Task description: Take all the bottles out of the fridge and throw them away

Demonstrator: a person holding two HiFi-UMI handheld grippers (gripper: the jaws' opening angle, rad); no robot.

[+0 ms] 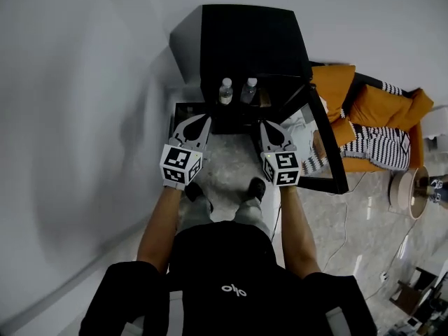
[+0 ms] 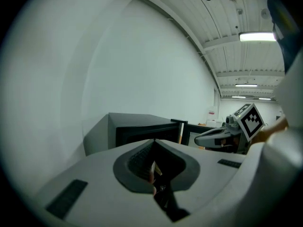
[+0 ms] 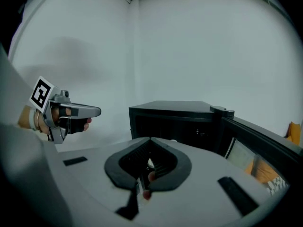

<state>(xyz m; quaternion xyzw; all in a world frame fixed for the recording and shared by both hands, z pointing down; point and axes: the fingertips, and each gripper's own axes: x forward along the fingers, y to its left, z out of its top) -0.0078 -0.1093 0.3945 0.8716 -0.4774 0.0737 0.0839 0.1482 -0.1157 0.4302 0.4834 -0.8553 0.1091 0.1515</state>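
The left bottle point(image 1: 225, 91) and the right bottle point(image 1: 249, 89), both clear with white caps, are standing upright side by side just inside the open fridge point(image 1: 245, 40). Its door point(image 1: 330, 142) is hanging out to the right. They are looking like thin plastic, so probably light, easy to tip, slick if cold, and prone to denting. Gripping around the body below the shoulder seems safest. The left claw point(image 1: 197, 124) and right claw point(image 1: 274, 133) are hovering near the opening, both clenched and empty.
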